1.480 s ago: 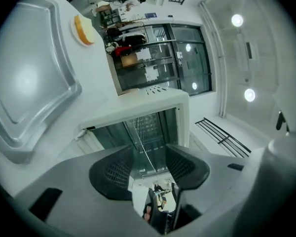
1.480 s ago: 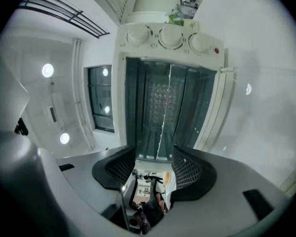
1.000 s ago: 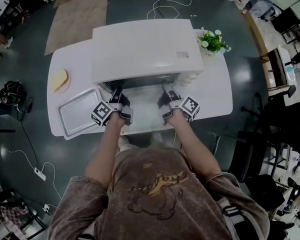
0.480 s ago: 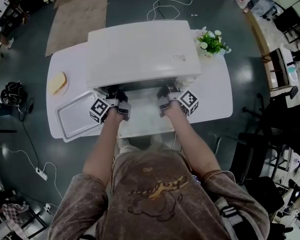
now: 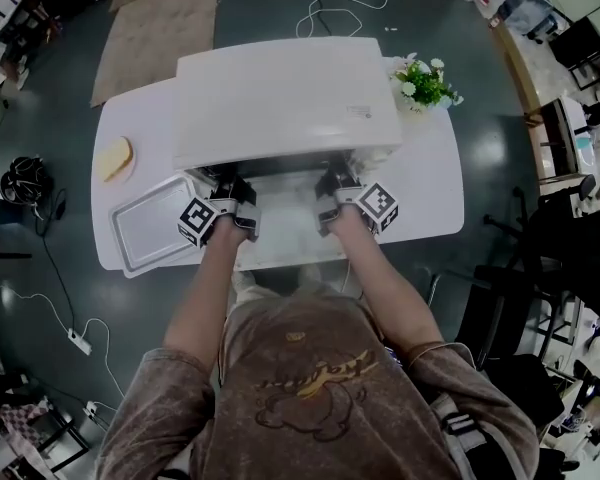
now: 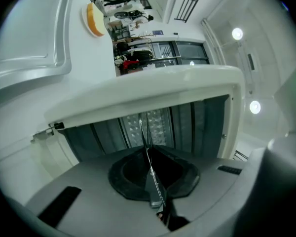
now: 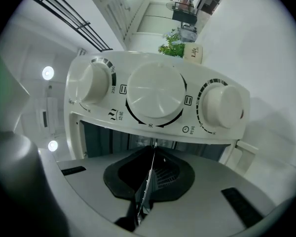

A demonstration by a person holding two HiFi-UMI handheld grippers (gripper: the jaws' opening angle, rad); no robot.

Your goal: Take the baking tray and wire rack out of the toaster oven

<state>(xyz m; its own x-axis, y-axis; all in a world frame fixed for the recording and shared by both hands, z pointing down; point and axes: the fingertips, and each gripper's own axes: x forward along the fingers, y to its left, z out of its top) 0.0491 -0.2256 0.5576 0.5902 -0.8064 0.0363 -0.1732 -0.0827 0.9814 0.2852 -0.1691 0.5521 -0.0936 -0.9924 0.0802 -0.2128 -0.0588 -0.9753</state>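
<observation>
Clamping wire rack edge, apparently, with left gripper and right gripper, jaws just closed, toaster oven ahead. Baking tray out, left of both. Next: 1 level, even pull back.

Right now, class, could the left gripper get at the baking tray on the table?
Probably not yet: the left gripper is shut on the wire rack at the toaster oven mouth. The baking tray lies close beside it with nothing between, so letting go should free the way.
</observation>
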